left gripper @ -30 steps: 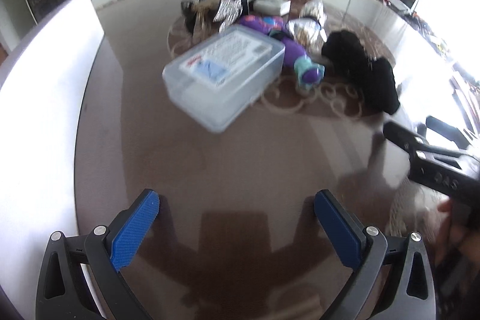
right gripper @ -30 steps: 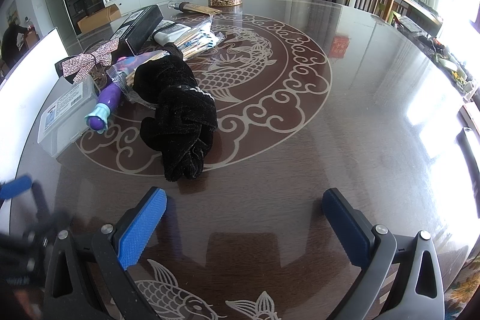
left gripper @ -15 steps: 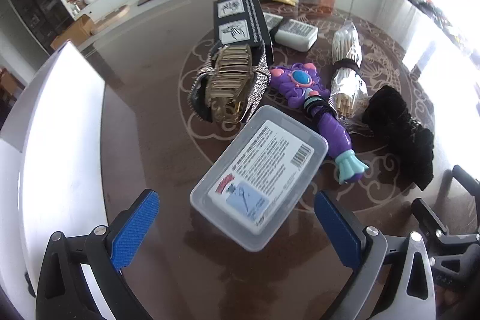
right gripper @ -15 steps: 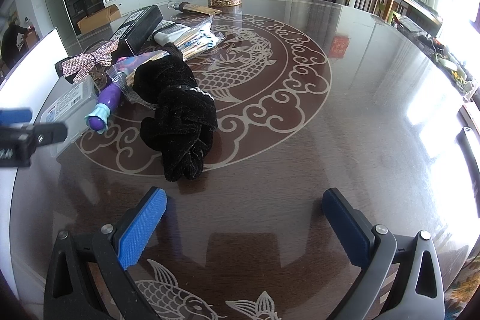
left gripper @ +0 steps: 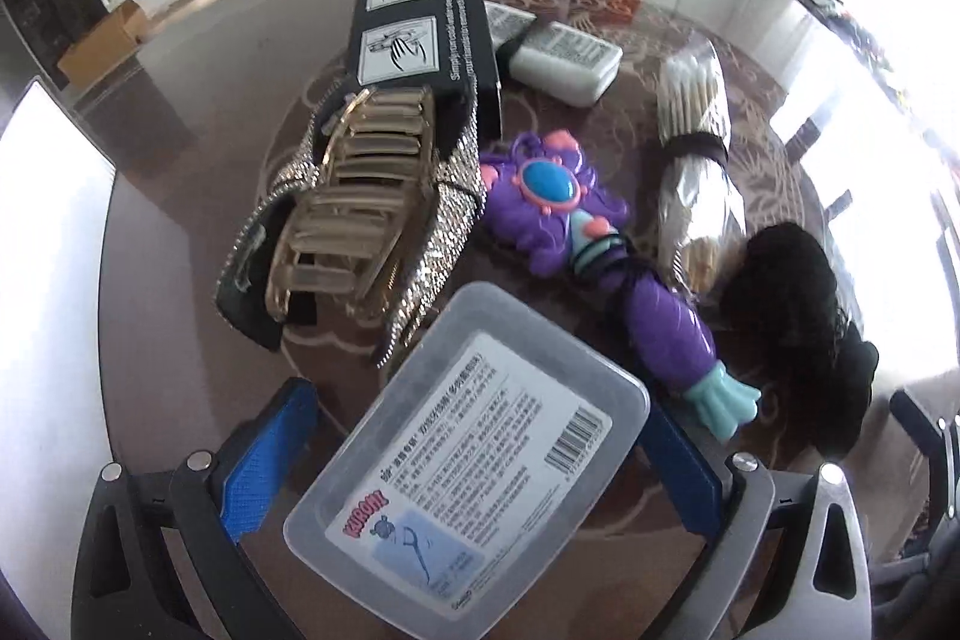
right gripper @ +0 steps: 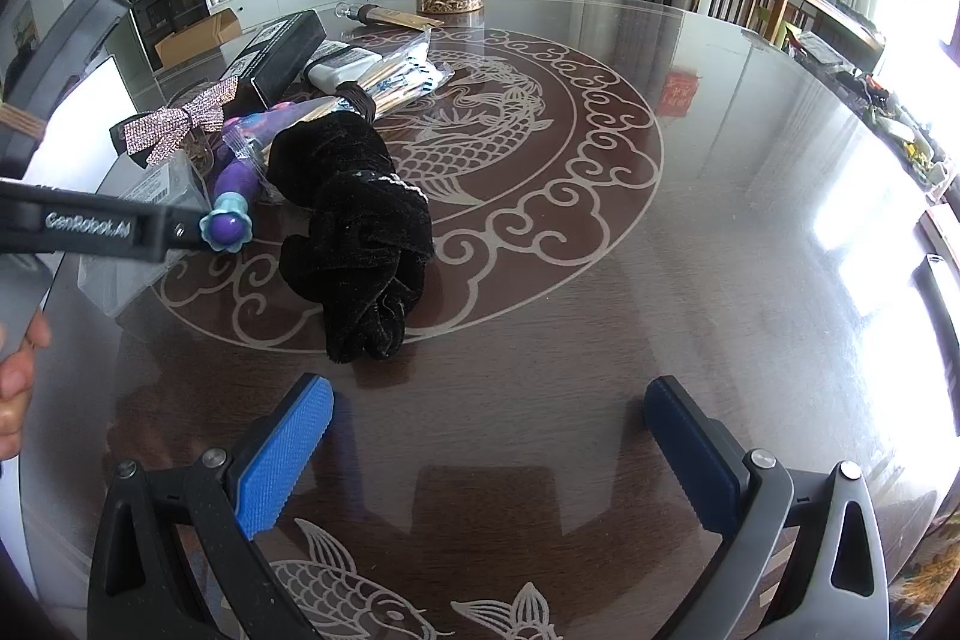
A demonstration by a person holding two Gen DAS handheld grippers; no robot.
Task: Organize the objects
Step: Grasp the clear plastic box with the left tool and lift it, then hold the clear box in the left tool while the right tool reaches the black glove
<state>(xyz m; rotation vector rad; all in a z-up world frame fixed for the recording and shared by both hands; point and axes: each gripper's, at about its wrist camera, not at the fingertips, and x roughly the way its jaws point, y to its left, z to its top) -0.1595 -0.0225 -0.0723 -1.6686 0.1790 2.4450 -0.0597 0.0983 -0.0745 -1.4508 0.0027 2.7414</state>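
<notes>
A: Left gripper (left gripper: 474, 466) is right over the clear rectangular plastic box with the printed white label (left gripper: 474, 466). Jaws spread wide, one blue pad either side of it, and I can't tell whether either pad touches.

B: Just beyond those jaws, a gold claw hair clip on a rhinestone-edged black bow (left gripper: 360, 214), slightly to the left. Ahead and right, a purple plastic toy wand with a teal end (left gripper: 606, 250), then a black velvet scrunchie (left gripper: 792, 316).

A: Farther out, a long black box with white picture panels (left gripper: 420, 34).

B: Right gripper (right gripper: 486, 460) hangs over bare glossy brown round table (right gripper: 690, 244), jaws wide apart, nothing between them. The scrunchie lies just ahead of its left pad.
</notes>
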